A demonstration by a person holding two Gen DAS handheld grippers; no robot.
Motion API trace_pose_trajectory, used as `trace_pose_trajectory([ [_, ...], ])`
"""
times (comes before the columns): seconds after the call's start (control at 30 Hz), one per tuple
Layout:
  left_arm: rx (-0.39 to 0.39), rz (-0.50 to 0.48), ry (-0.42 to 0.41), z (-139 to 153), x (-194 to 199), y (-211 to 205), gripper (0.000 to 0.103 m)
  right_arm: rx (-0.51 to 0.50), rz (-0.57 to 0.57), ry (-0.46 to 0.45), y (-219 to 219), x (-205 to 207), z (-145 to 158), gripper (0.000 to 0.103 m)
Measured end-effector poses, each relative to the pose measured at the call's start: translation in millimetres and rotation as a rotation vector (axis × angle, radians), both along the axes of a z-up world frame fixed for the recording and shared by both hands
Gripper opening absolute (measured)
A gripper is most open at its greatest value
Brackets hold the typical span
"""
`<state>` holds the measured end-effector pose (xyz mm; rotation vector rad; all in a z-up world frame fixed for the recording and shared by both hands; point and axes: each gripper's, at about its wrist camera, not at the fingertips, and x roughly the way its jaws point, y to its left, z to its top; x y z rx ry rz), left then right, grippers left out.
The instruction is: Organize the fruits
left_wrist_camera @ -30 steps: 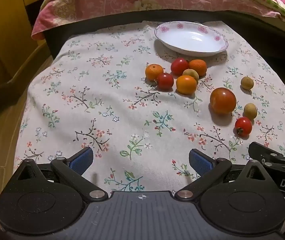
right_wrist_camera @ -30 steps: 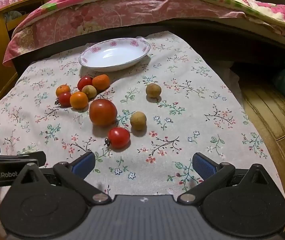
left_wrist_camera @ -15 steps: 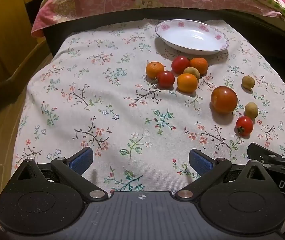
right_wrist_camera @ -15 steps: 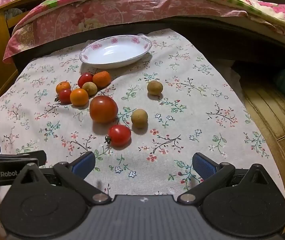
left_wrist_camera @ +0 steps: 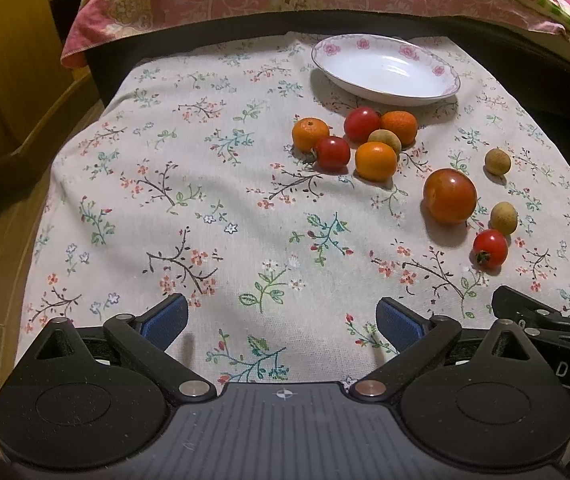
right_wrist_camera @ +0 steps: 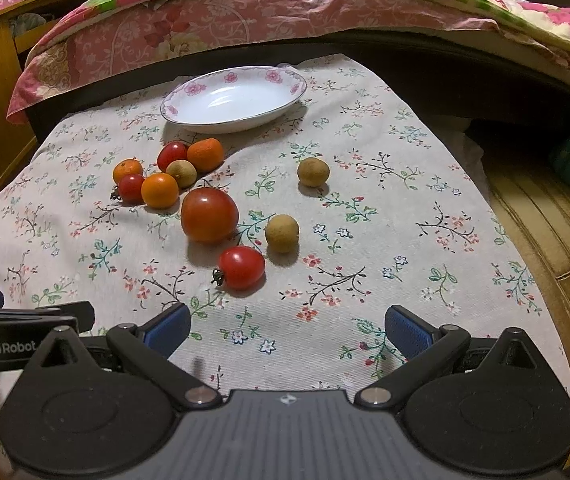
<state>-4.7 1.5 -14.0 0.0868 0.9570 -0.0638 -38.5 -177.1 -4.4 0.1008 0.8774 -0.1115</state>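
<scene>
Fruit lies loose on the flowered tablecloth [left_wrist_camera: 205,184], all of it on my side of the white plate [left_wrist_camera: 385,72], which has pink roses on its rim and nothing in it that I can see. Just in front of the plate sits a tight cluster: two cherry tomatoes [left_wrist_camera: 361,124], three small oranges [left_wrist_camera: 376,161] and one tan round fruit [left_wrist_camera: 384,141], several of them touching. Further from the plate, toward me, is the big tomato [right_wrist_camera: 209,215], with a third cherry tomato [right_wrist_camera: 241,267] just beside it and a tan fruit [right_wrist_camera: 282,233] next to both. Another tan fruit [right_wrist_camera: 313,172] stands alone, off to the right of the plate. I take the tan ones for longans, though the fisheye blurs their skin too much to be sure.

My left gripper [left_wrist_camera: 283,320] hovers low over bare cloth, well short of the plate, jaws spread wide with nothing between them. My right gripper [right_wrist_camera: 287,330] does the same, jaws wide apart and empty, nearest the lone cherry tomato. A pink quilt [right_wrist_camera: 205,28] hangs behind the plate.
</scene>
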Motion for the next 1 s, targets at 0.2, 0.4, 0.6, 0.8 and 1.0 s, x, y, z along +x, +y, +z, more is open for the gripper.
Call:
trace_pose_trajectory([
  [0.2, -0.002, 0.004, 0.007, 2.6, 1.2, -0.6, 0.101, 0.004, 0.001, 0.002, 0.5, 0.4, 0.0, 0.103],
  [0.4, -0.005, 0.005, 0.011, 3.3, 1.2, -0.6, 0.101, 0.002, 0.004, 0.004, 1.1, 1.2, 0.5, 0.103],
  [0.6, -0.007, 0.005, 0.013, 3.6, 2.5, 0.0, 0.101, 0.002, 0.008, 0.005, 2.2, 1.2, 0.4, 0.103],
  [0.8, -0.05, 0.017, 0.011, 4.0, 4.2, 4.9, 0.101, 0.012, 0.036, -0.005, 2.8, 3.4, 3.8, 0.099],
  [1.0, -0.117, 0.03, 0.015, 3.7, 7.6, 12.3, 0.1, 0.05, 0.079, -0.013, 1.8, 9.9, 6.7, 0.086],
])
